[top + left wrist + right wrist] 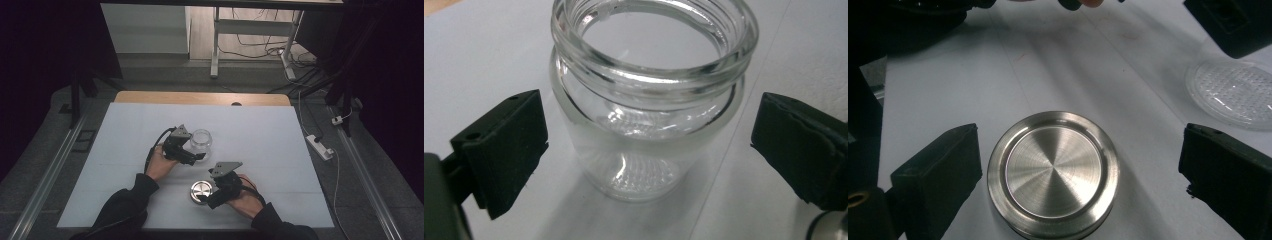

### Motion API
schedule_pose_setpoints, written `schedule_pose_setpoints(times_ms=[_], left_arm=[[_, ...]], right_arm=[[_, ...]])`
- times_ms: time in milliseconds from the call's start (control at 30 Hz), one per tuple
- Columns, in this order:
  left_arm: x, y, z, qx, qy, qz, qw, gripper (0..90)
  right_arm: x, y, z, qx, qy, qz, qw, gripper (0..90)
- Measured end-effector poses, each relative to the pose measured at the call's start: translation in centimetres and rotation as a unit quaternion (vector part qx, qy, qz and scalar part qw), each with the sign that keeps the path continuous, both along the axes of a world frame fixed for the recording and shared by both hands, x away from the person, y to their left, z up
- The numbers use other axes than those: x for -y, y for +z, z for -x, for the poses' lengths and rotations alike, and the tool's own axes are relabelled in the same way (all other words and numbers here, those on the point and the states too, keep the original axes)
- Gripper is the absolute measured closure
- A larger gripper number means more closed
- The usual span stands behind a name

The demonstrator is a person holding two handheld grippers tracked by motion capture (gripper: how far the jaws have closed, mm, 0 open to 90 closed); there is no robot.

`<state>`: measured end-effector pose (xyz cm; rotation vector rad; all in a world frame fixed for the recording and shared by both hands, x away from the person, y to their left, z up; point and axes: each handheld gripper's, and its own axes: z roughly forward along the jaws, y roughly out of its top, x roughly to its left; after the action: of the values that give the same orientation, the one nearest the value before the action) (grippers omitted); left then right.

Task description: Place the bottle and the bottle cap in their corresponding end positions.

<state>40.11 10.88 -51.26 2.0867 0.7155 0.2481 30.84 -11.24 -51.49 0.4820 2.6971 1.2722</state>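
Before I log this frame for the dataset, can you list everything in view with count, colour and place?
glass jar: one, clear, open-mouthed, upright near the table's middle, between the left tongs' jaws.
metal lid: one, silver, flat on the cover near the front edge, between the right tongs' jaws.
table cover: one, pale blue-white, over the wooden table.
power strip: one, white, on the floor right of the table.
desk frame: one, white, on the floor beyond the table, among cables.
left tongs: one, black, open around the jar.
right tongs: one, black, open around the lid.
sleeves: two, black, bottom edge.
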Motion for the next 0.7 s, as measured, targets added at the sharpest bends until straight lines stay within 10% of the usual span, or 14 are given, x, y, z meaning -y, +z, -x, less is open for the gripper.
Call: schedule_pose_setpoints(times_ms=[700], left_arm=[[-1.9,1.0,2.9,-0.025,-0.009,0.010,0.9996,0.0]], right_arm=[[1.5,0.9,-0.3,-0.006,-0.019,-0.019,0.9996,0.0]])
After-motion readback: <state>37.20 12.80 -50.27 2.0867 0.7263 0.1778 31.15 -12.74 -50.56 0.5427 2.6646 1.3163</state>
